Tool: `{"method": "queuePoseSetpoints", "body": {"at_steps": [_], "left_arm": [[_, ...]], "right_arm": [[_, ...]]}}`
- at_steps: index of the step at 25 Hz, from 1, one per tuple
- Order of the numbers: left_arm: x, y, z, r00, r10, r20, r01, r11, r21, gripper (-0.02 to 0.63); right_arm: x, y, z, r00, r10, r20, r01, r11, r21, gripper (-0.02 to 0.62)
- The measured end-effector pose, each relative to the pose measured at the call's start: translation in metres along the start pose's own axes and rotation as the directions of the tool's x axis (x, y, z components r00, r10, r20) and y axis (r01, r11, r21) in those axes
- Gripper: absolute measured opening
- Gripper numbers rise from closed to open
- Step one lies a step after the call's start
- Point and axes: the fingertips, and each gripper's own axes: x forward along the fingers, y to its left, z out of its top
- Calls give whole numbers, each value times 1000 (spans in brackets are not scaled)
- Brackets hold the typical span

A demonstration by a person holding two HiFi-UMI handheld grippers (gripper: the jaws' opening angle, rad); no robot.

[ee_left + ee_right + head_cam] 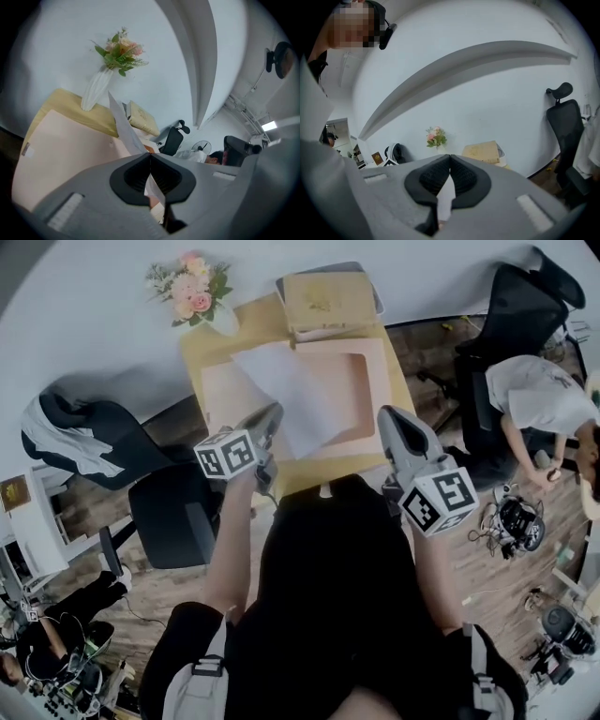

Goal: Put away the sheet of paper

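While both tools hover at the near edge of the pink mat (367, 381), the left tool (271, 420) is clenched on the near corner of the sheet of paper (298, 395), which is lifted over the mat's middle. The right tool (385, 418), jaws pressed together, sits over the mat's right side. Beyond the mat, a tan box (328, 298) and flowers (192, 285) stand on the table (214, 343).

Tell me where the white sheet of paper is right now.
In the head view the white sheet of paper is mid-frame over the pale pink mat on the yellow table, its near left corner pinched in the left gripper's jaws.
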Motion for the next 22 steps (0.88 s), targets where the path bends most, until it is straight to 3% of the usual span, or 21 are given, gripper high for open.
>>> {"method": "queuePoseSetpoints", "body": {"at_steps": [7, 13, 22], "left_arm": [[6, 58, -25, 988, 51, -149, -37, 995, 96, 11], [3, 85, -50, 968, 70, -242, -36, 989, 144, 11], [-2, 110, -78, 939, 111, -327, -49, 980, 193, 11]], "right_arm": [[2, 12, -23, 995, -99, -27, 100, 995, 14, 3], [2, 30, -38, 990, -133, -44, 134, 991, 27, 3], [-10, 35, -51, 981, -185, -54, 188, 981, 54, 3]]}}
